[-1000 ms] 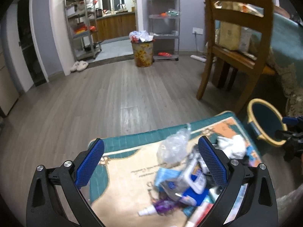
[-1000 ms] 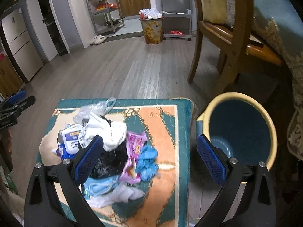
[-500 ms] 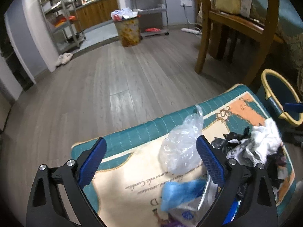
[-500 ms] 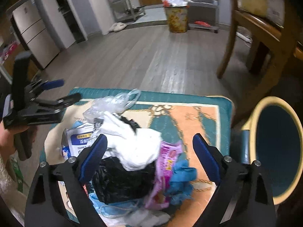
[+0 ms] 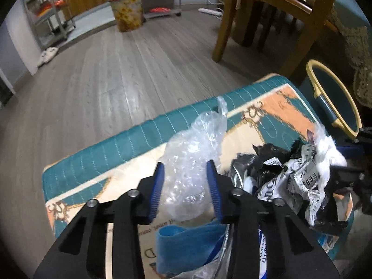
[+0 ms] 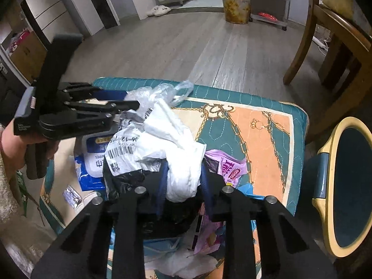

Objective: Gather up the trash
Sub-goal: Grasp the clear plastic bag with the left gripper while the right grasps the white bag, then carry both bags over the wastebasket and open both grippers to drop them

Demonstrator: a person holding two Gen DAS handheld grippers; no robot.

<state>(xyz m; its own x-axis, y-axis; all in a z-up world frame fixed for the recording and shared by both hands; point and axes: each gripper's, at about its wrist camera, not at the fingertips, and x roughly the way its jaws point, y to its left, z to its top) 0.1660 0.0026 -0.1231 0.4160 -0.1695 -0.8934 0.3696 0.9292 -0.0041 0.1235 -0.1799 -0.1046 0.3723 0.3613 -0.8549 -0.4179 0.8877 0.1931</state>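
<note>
- On a patterned cushion [image 6: 267, 125] heaped with rubbish, two hand-held grippers take hold of separate pieces at once; the teal bin [image 6: 348, 186] with the yellow rim stands on the floor just beside the cushion's right edge, apart from the pile.
- The left gripper [image 5: 184, 186] has just been closing: its blue pads sit on either side of a crumpled clear plastic bag [image 5: 195, 158] and appear to press its lower part, while the bag's long axis runs up and away from the jaws toward the cushion's far edge.
- The right gripper [image 6: 183, 183] has likewise just been closing and now pinches the lower end of a white wad [image 6: 176, 153] that lies on top of a black bag [image 6: 121, 181] in the middle of the pile.
- Seen from the right wrist, the left gripper [image 6: 130, 107] reaches in from the cushion's left side, held by a hand [image 6: 14, 144]; the clear bag [image 6: 160, 90] lies at the far left of the heap.
- Relative to the bin, the white wad and the right gripper are the nearer pair; the clear bag is on the heap's far side from it, so the left hand would have to cross the cushion, over the pile, to reach it.
- A wipes packet [image 6: 97, 153] and a pink wrapper [image 6: 232, 169] remain loose on the cushion.
</note>
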